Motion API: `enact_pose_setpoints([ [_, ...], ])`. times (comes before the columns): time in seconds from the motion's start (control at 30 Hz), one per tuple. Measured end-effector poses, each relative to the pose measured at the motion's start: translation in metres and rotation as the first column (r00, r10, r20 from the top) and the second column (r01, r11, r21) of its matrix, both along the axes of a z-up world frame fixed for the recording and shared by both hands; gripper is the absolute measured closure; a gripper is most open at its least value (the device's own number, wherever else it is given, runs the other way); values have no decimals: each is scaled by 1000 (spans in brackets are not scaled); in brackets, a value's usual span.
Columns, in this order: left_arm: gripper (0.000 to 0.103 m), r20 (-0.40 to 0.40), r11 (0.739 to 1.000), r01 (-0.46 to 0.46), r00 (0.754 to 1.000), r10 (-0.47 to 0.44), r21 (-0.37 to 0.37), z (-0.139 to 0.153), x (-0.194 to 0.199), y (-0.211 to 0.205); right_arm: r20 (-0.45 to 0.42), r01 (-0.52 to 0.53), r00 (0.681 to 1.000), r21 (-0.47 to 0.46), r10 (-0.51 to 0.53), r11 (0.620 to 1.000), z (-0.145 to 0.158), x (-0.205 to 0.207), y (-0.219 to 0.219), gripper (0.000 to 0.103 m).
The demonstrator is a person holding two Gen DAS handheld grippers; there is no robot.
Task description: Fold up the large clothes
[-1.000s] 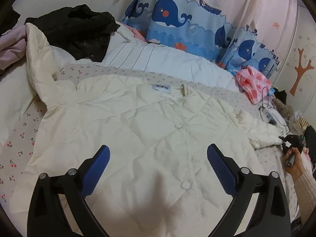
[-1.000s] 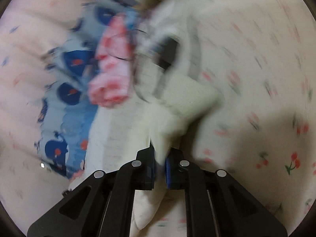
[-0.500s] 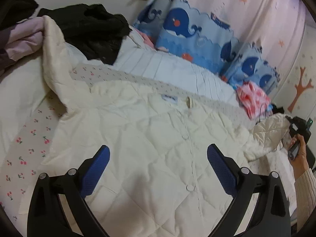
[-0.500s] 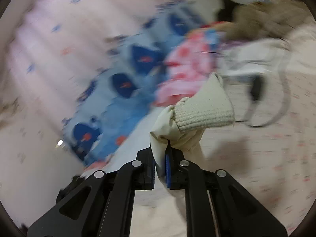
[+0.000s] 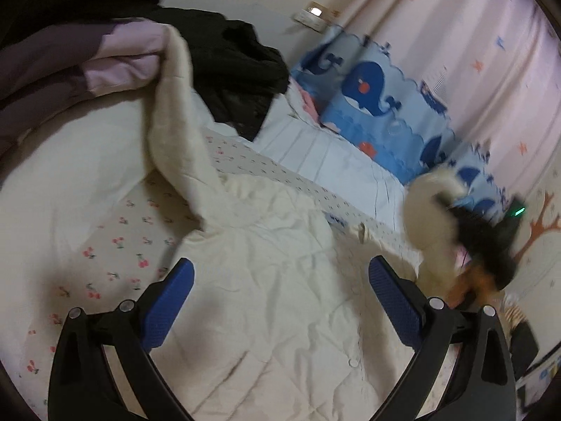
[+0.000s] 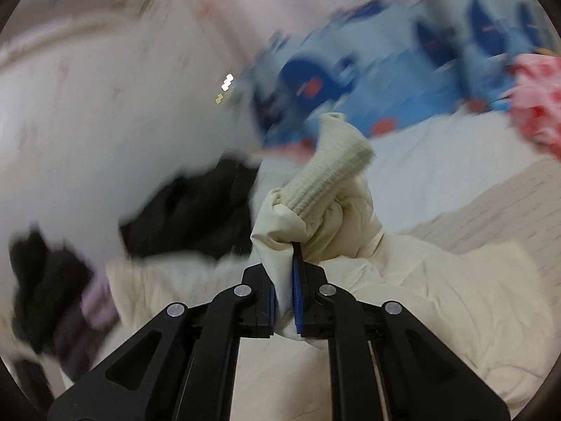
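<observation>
Sleeve (image 6: 336, 189) now lifted over cherry-print bed (image 5: 115, 238), whale curtain (image 5: 378, 112) behind

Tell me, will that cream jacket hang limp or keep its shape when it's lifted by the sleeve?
Probably limp: the sleeve bunches and droops around the right gripper, which is shut on it. The jacket lies creased on the bed, so it likely trails behind. Its quilted padding suggests it's light for its size, though bulky.

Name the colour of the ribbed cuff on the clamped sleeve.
Pale cream ribbed cuff, clearest in the right wrist view.
</observation>
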State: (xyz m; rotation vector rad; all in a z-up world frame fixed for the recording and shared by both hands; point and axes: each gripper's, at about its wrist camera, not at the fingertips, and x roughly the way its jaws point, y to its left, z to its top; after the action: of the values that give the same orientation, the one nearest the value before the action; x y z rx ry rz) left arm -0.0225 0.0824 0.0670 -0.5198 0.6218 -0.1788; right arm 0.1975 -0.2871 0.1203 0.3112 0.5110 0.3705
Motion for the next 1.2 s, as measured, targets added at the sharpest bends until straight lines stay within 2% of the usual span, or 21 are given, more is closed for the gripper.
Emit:
enact_pose_setpoints([
  [0.1, 8, -4, 999, -40, 999, 40, -27, 2, -3, 20, -118, -113, 988, -120, 99, 986, -55, 10, 66, 94],
  [0.13, 8, -7, 998, -52, 999, 52, -37, 1, -5, 24, -203, -171, 970, -185, 133, 968, -86, 14, 90, 90],
  [0.23, 8, -22, 992, -93, 996, 91, -83, -1, -9, 41, -321, -242, 935, -259, 154, 935, -128, 20, 116, 87],
  [0.3, 8, -39, 988, -113, 993, 109, -110, -4, -12, 49, -296, -230, 944, -265, 148, 936, -128, 13, 119, 85],
  [0.43, 8, -56, 981, -133, 990, 126, -141, -7, -14, 56, -296, -227, 942, -224, 155, 948, -118, 14, 116, 83],
  [0.53, 8, -54, 980, -134, 990, 127, -147, -8, -17, 53, -216, -198, 964, -197, 154, 960, -97, 7, 109, 84],
  [0.6, 8, -49, 982, -128, 991, 122, -142, -7, -18, 50, -200, -210, 966, -215, 167, 954, -96, 1, 119, 84],
  [0.63, 8, -47, 983, -124, 992, 118, -135, -7, -18, 46, -227, -234, 957, -238, 181, 943, -101, 3, 126, 84],
  [0.7, 8, -51, 986, -117, 992, 112, -122, -10, -18, 39, -353, -335, 907, -271, 231, 902, -124, 10, 144, 77],
  [0.73, 8, -54, 987, -110, 993, 104, -117, -11, -17, 36, -381, -366, 892, -288, 244, 885, -130, 9, 149, 74],
  [0.77, 8, -57, 988, -103, 994, 97, -113, -12, -16, 34, -381, -379, 887, -283, 260, 881, -127, 6, 148, 69],
  [0.83, 8, -64, 991, -86, 995, 80, -102, -13, -14, 30, -369, -377, 884, -204, 286, 903, -110, -1, 138, 48],
  [0.87, 8, -62, 992, -79, 995, 73, -97, -12, -13, 27, -356, -368, 889, -180, 288, 912, -101, -7, 131, 39],
  [0.97, 8, -36, 997, -46, 998, 44, -55, -9, -14, 14, -262, -291, 933, -139, 249, 947, -65, -39, 95, 28],
  [1.0, 8, -18, 999, -26, 1000, 26, -23, -8, -13, 4, -221, -223, 956, -117, 194, 968, -50, -55, 69, 26],
  [1.07, 8, 8, 1000, 9, 1000, -9, 30, -5, -8, -14, -183, -93, 980, -83, 77, 992, -34, -72, 26, 19],
  [1.13, 8, 20, 994, 100, 995, -101, 53, 1, 11, -40, -188, 102, 977, -26, -105, 994, -27, -82, -35, 17],
  [1.2, 8, 23, 975, 205, 978, -208, 80, 7, 34, -71, -243, 247, 945, 100, -217, 964, -33, -85, -89, 17],
])
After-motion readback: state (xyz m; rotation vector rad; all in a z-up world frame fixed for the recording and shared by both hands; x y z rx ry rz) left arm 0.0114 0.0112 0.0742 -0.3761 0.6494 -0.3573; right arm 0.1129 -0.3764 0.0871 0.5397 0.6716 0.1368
